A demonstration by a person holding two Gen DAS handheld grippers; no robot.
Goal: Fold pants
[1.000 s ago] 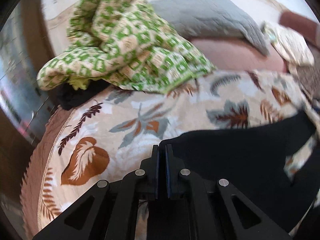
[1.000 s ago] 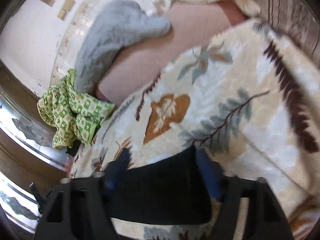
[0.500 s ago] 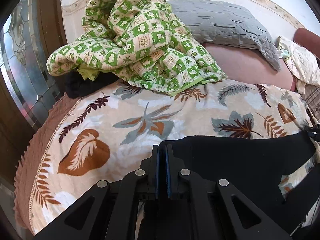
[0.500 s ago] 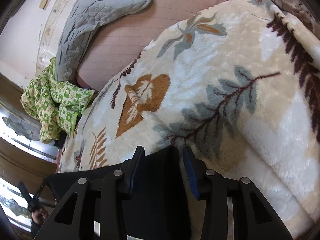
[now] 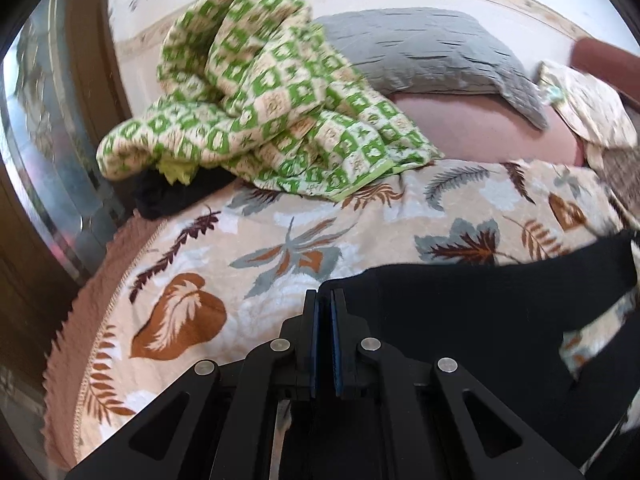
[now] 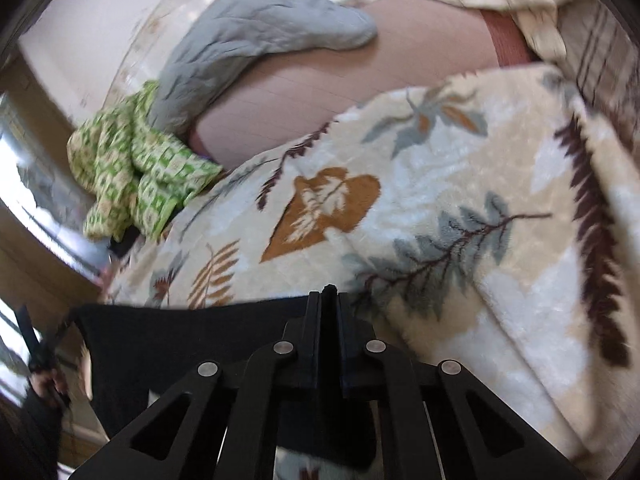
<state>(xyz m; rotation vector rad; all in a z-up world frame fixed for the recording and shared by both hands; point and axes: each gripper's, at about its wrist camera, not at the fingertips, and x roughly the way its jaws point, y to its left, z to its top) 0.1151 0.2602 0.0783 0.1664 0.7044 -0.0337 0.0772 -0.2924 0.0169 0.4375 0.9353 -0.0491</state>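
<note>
The black pants [image 5: 460, 312] hang stretched over the leaf-print blanket [image 5: 280, 248] on the bed. My left gripper [image 5: 325, 300] is shut on one corner of the pants' top edge. In the right wrist view the pants [image 6: 180, 344] stretch to the left, and my right gripper [image 6: 329, 300] is shut on the other corner, with a bit of black cloth poking out between the fingers. The pants' lower part is hidden below both grippers.
A green checked quilt [image 5: 264, 108] is heaped at the bed's far left, with a dark cloth [image 5: 172, 196] under it. A grey pillow [image 5: 432, 56] and pink sheet [image 5: 480, 128] lie behind. A wooden frame and glass panel [image 5: 48, 160] stand left.
My right gripper has closed from open onto the pants' edge. Both grippers hold the pants taut; the views shifted slightly.
</note>
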